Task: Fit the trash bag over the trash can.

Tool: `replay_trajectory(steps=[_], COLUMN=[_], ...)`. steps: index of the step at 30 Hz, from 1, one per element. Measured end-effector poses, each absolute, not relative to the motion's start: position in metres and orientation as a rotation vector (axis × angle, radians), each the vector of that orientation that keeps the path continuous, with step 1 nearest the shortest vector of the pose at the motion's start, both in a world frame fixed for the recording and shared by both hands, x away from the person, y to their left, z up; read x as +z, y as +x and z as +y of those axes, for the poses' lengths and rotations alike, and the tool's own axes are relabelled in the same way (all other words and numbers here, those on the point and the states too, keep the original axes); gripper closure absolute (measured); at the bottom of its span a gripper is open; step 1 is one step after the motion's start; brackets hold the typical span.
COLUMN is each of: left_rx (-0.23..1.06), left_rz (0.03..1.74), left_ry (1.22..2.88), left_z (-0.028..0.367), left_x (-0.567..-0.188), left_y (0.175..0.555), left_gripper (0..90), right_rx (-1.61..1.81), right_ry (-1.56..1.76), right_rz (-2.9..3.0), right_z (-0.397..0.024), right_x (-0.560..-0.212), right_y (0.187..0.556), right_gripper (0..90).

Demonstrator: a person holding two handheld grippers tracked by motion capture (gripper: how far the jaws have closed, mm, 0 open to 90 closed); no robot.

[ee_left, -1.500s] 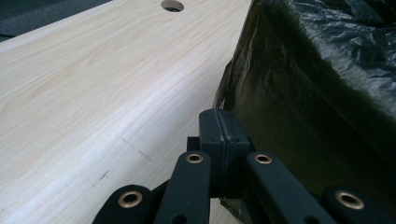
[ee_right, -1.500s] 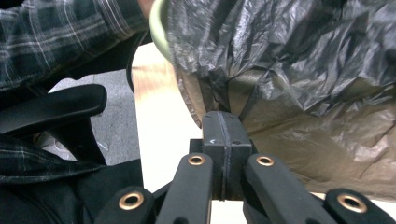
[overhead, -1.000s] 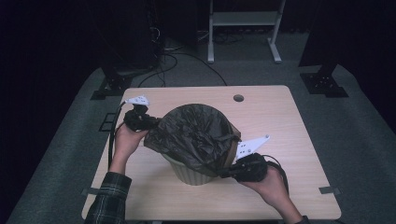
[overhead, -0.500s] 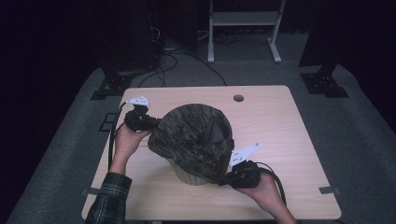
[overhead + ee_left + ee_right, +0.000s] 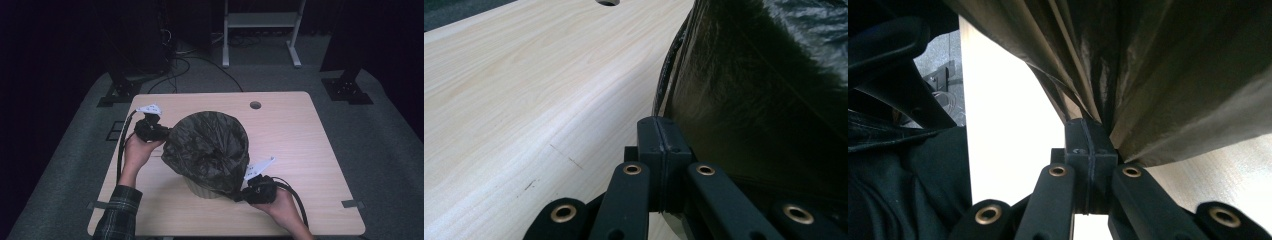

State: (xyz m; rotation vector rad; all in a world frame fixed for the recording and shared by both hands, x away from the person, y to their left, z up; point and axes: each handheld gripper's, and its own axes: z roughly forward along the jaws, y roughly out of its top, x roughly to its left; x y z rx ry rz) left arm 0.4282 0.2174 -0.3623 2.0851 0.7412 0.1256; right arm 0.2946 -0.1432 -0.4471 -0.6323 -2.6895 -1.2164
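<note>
A dark olive plastic bag (image 5: 207,147) is draped over a pale ribbed bin (image 5: 200,189) in the middle of the table. My left gripper (image 5: 162,134) is at the bag's left side, shut on its edge; in the left gripper view the closed jaws (image 5: 659,130) pinch the rim of the bag (image 5: 764,100). My right gripper (image 5: 240,195) is low at the bin's front right, shut on a gathered fold of the bag. In the right gripper view, pleats of the bag (image 5: 1173,75) fan out from the closed jaws (image 5: 1087,131).
The light wooden table (image 5: 300,135) has a cable hole (image 5: 255,105) near its far edge. Bare tabletop lies to the right of and behind the bin. A white shelf frame (image 5: 260,30) and stand bases sit on the grey floor beyond.
My right gripper has gone down toward the tabletop with the bag's edge, stretching the bag lower over the bin's front right side. The left gripper has kept its place.
</note>
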Motion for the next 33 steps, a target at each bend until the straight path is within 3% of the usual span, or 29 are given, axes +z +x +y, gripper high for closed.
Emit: replay_trajectory(steps=[16, 17, 18, 21, 30, 33], left_rx=[0.144, 0.149, 0.153, 0.136, 0.130, 0.155], left_rz=[0.748, 0.746, 0.750, 0.747, 0.775, 0.786], left_ry=[2.103, 2.098, 2.086, 2.049, 2.014, 2.041], left_z=[0.215, 0.216, 0.217, 0.222, 0.237, 0.242], left_x=[-0.364, -0.363, -0.362, -0.357, -0.338, -0.330], left_y=[0.429, 0.429, 0.428, 0.425, 0.414, 0.406], left_gripper=[89.2, 87.0, 83.9, 73.7, 43.4, 38.0], right_rx=[-1.147, -1.154, -1.167, -1.227, -1.422, -1.477], right_ry=[-0.670, -0.668, -0.676, -0.693, -0.695, -0.706], right_rz=[-2.719, -2.729, -2.733, -2.734, -2.715, -2.697], right_z=[-0.140, -0.140, -0.141, -0.147, -0.173, -0.181], right_x=[-0.463, -0.462, -0.460, -0.452, -0.410, -0.396], right_y=[0.298, 0.298, 0.298, 0.296, 0.291, 0.291], right_gripper=[89.7, 87.0, 77.4, 66.0, 61.1, 57.7])
